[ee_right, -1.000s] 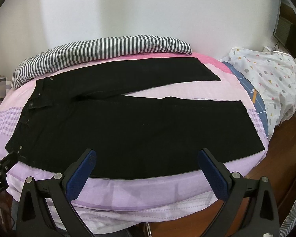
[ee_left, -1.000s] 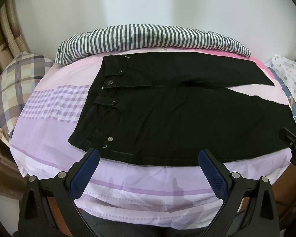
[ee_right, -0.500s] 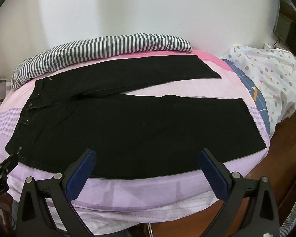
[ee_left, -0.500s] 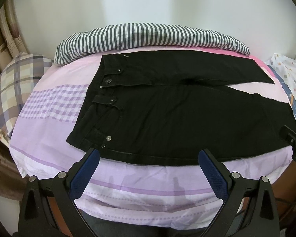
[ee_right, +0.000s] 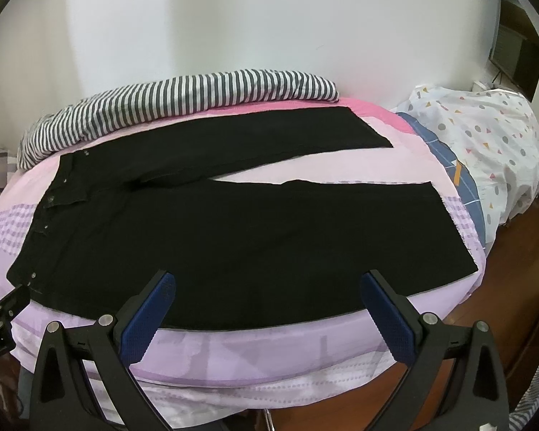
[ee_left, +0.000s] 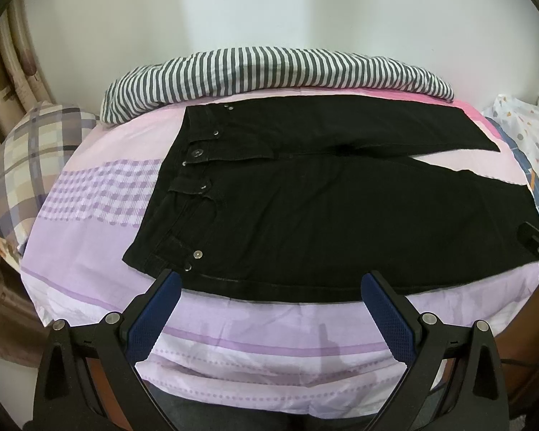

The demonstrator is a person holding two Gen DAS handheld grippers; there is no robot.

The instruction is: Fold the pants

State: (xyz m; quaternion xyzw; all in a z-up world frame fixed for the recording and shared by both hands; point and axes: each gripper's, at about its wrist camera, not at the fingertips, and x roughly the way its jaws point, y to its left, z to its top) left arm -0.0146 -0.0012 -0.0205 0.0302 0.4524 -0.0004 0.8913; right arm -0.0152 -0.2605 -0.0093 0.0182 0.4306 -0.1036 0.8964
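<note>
both grippers, left (ee_left: 269, 285) and right (ee_right: 267, 283), are held released and have been eased slightly closer to the unfolded pants (ee_left: 323, 212); no fold is begun.

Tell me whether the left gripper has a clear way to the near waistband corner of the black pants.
Probably yes. The left gripper is open, and the near waistband corner of the black pants lies flat on the purple bedsheet, just ahead and to the left, with nothing between or on top.
</note>
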